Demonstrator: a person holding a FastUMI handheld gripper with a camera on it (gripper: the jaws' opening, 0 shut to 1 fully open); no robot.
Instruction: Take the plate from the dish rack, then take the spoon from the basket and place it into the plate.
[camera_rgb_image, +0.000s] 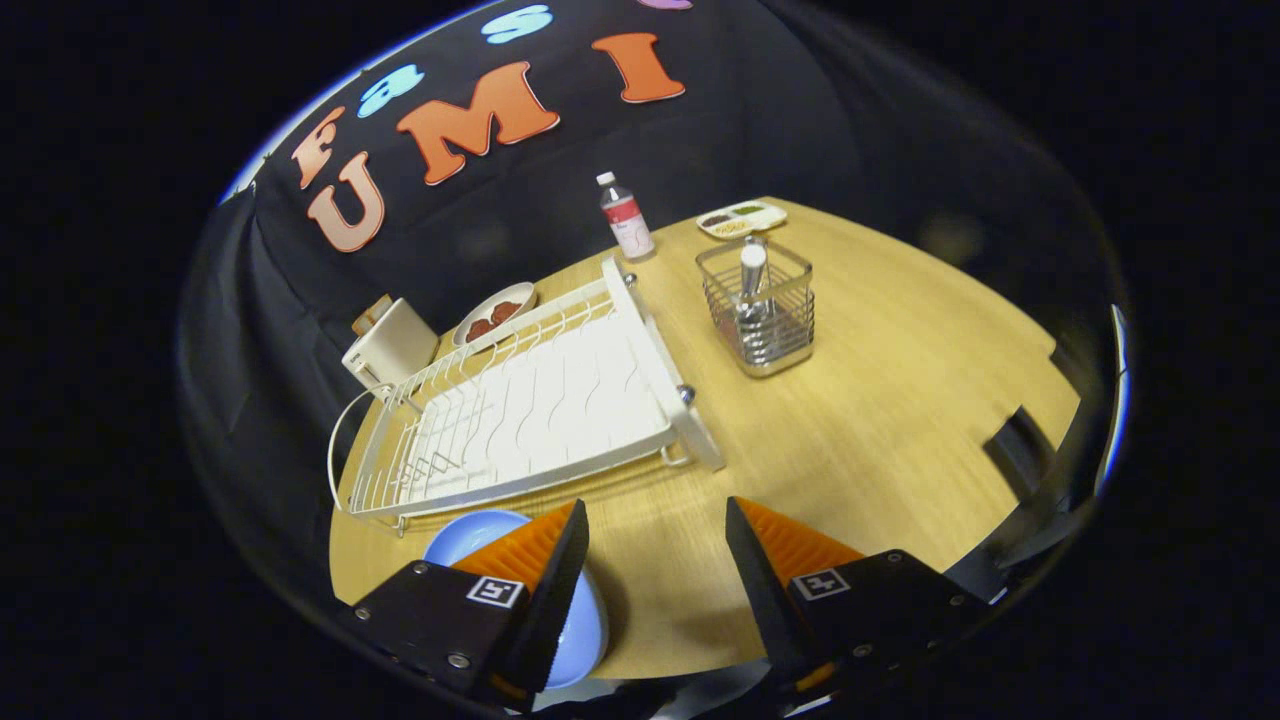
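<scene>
On the wooden table (880, 380) the white dish rack (530, 410) stands empty just beyond the fingers, and the wire basket (762, 305) sits further off to its right with the spoon (752, 285) upright inside. The blue plate (480, 535) lies flat on the table under and beside the left finger (530, 560). The gripper (655, 525) hovers tilted over the table, fingers spread apart and gripping nothing.

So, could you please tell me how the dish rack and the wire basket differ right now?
The dish rack is white, wide and low, with nothing in it; the wire basket is silvery, tall and narrow, with a spoon upright inside. Both stand on the wooden table, beyond the open gripper.
</scene>
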